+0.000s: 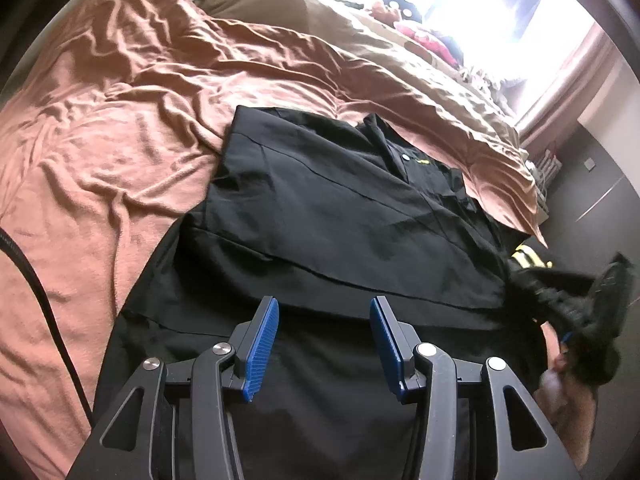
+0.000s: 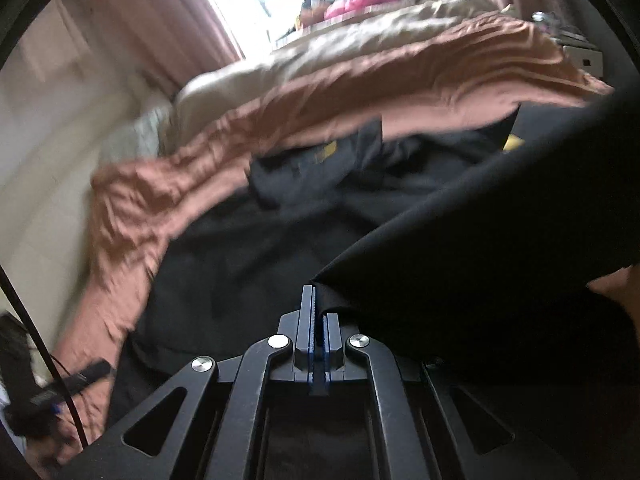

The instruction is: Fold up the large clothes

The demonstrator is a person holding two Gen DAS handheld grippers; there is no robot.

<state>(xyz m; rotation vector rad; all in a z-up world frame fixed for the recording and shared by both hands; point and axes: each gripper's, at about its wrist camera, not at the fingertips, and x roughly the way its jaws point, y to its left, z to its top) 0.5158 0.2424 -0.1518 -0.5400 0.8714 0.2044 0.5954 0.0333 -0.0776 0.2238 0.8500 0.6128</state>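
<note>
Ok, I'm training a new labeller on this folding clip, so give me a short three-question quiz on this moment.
1. True or false: the left gripper grips the black shirt.
2. The right gripper is: A open, B shut on black fabric, C shut on the blanket.
3. What colour is the blanket under the shirt?

Key: 1 false, its jaws stand open above the cloth. 2 B. 3 Rust-orange.

A black shirt [image 1: 320, 216], partly folded with its collar toward the upper right, lies on a rumpled pink blanket [image 1: 120, 120]. The left gripper [image 1: 324, 340] hovers at lower centre, blue pads [image 1: 262, 344] apart and empty. A bright window [image 1: 480, 12] fills the upper right.
</note>
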